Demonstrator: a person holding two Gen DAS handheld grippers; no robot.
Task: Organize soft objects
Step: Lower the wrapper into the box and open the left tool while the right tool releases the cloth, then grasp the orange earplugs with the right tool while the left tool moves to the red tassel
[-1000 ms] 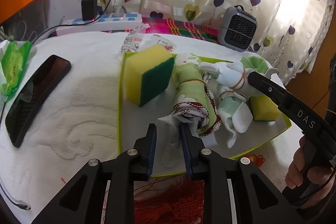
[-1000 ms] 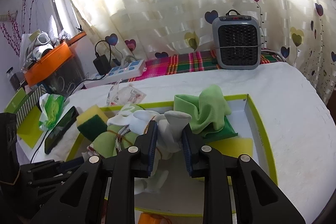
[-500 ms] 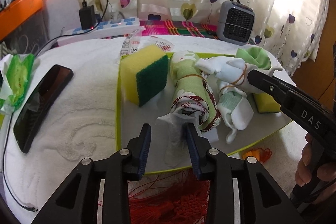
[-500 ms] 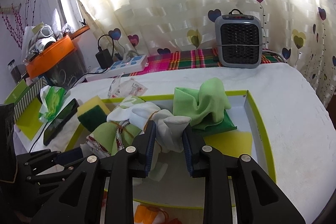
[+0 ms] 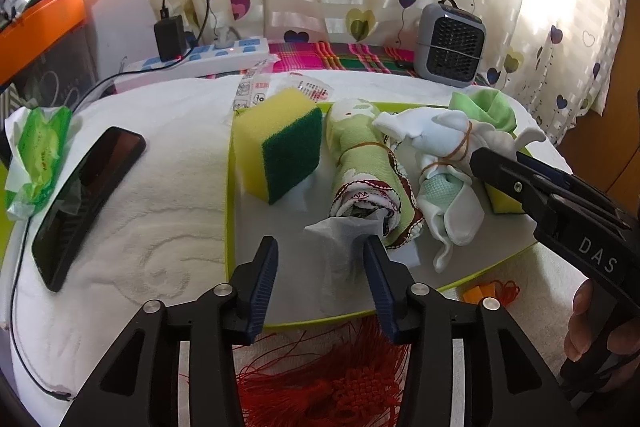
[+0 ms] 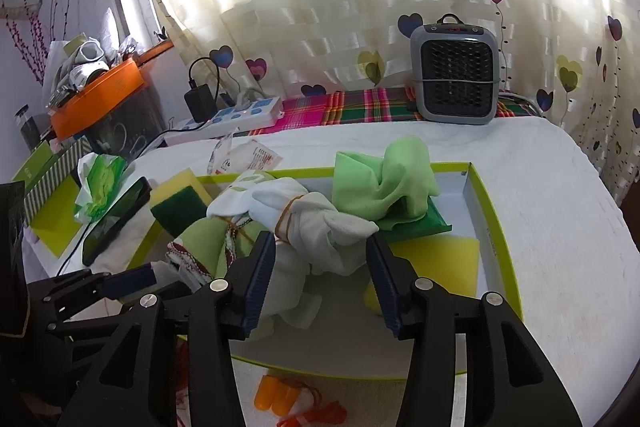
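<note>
We see both tongs just opened in the tray (image 5: 230, 195): left tongs (image 5: 320, 253) straddling the tissue (image 5: 340, 231), right tongs (image 6: 322, 247) straddling the white sock bundle (image 6: 304, 215).

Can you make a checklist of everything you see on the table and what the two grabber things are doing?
Surface: white towel-covered table; green-rimmed tray on it.
Job's things: in the tray, yellow-green sponge on edge, rolled green cloth and white cloth bundle, both rubber-banded, loose green cloth on a flat sponge, white tissue.
Clutter: phone, green wipes packet, red tassel, orange bits.
Grippers: left gripper open, jaws just opened, astride the tissue; right gripper open, jaws just opened, around the white bundle.
Cables: charger and power strip; thin black cable.
Surroundings: heart curtain, small heater.
</note>
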